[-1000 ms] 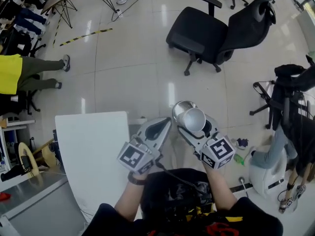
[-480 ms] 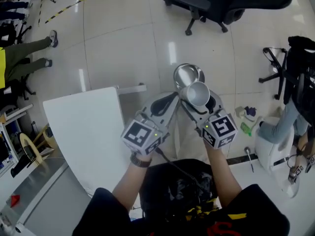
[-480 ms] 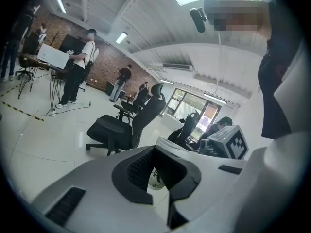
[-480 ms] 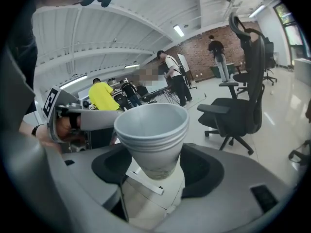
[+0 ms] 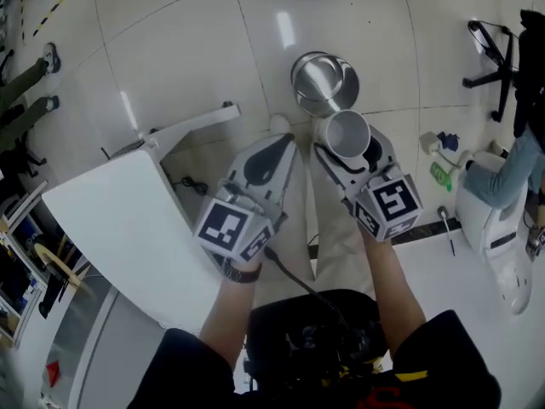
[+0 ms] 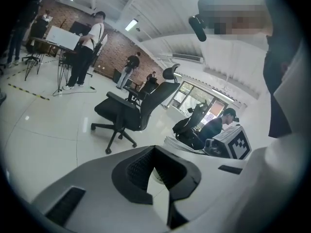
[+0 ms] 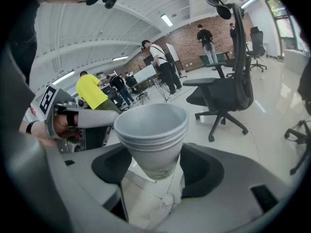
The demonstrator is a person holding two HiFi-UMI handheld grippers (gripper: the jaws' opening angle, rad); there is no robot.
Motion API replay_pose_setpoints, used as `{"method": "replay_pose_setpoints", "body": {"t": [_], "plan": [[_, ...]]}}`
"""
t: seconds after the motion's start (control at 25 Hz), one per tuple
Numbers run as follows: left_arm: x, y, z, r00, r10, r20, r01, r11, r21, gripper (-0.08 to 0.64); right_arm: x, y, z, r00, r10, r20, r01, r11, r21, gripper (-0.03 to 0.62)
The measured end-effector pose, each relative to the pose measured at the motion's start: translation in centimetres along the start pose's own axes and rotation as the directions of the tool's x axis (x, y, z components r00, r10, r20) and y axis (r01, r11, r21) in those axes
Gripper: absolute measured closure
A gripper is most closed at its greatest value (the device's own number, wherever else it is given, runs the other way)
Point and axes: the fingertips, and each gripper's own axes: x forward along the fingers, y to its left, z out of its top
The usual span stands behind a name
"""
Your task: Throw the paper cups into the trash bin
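**Operator:** White table (image 5: 111,220) far left. What's my left gripper (image 5: 274,153) doing?

**Spotter:** Clenched on nothing. Its cube bears square markers (image 5: 223,228).

**Operator:** I see my right gripper (image 5: 345,147) grasping stacked paper cups (image 5: 347,133), near the steel trash bin (image 5: 324,82).

**Spotter:** Green bottle (image 5: 441,175) lies on the floor to the right.

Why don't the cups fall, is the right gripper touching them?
Touching. The right gripper view shows the right gripper pinching the paper cups between its jaws.
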Motion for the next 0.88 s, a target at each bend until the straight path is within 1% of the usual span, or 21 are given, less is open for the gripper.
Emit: {"method": "replay_pose_setpoints", "body": {"t": [0.12, 0.24, 0.32, 0.4, 0.44, 0.52, 0.6, 0.76, 0.88], "plan": [[1.2, 1.4, -2.7, 1.0, 0.026, -0.01, -0.026, 0.999, -0.039, 0.546, 2.0, -1.6, -3.0, 0.999, 0.009, -0.033, -0.009, 1.0, -0.002, 0.272], [1.6, 2.6, -5.7, 0.998, 0.048, -0.029, -0.051, 0.995, -0.081, 0.546, 3.9, -2.7, -5.8, 0.996, 0.023, -0.087, -0.026, 0.999, -0.027, 0.272], [1.7, 3.2, -7.5, 0.997, 0.067, -0.039, -0.07, 0.992, -0.107, 0.546, 4.7, -3.1, -6.9, 0.993, 0.037, -0.11, -0.042, 0.998, -0.046, 0.27], [2.7, 3.7, -9.1, 0.995, 0.085, -0.048, -0.09, 0.988, -0.129, 0.546, 5.1, -4.1, -7.3, 0.993, 0.047, -0.105, -0.054, 0.996, -0.065, 0.27], [3.5, 3.9, -10.2, 0.995, 0.085, -0.055, -0.092, 0.986, -0.141, 0.546, 5.4, -4.8, -7.9, 0.993, 0.048, -0.106, -0.055, 0.996, -0.064, 0.271], [5.0, 4.7, -12.6, 0.995, 0.072, -0.074, -0.083, 0.984, -0.16, 0.546, 6.6, -5.8, -10.0, 0.991, 0.041, -0.127, -0.046, 0.998, -0.034, 0.272], [6.3, 6.3, -14.4, 0.994, 0.055, -0.097, -0.071, 0.983, -0.17, 0.546, 9.1, -6.9, -11.6, 0.988, 0.035, -0.152, -0.038, 0.999, -0.017, 0.272], [8.0, 8.7, -15.9, 0.993, 0.054, -0.101, -0.071, 0.983, -0.167, 0.546, 13.5, -8.9, -14.1, 0.979, 0.027, -0.203, -0.036, 0.999, -0.04, 0.273], [9.0, 9.7, -16.8, 0.994, 0.044, -0.097, -0.058, 0.988, -0.14, 0.546, 16.1, -11.3, -17.2, 0.962, -0.016, -0.273, -0.014, 0.994, -0.107, 0.275]]}}
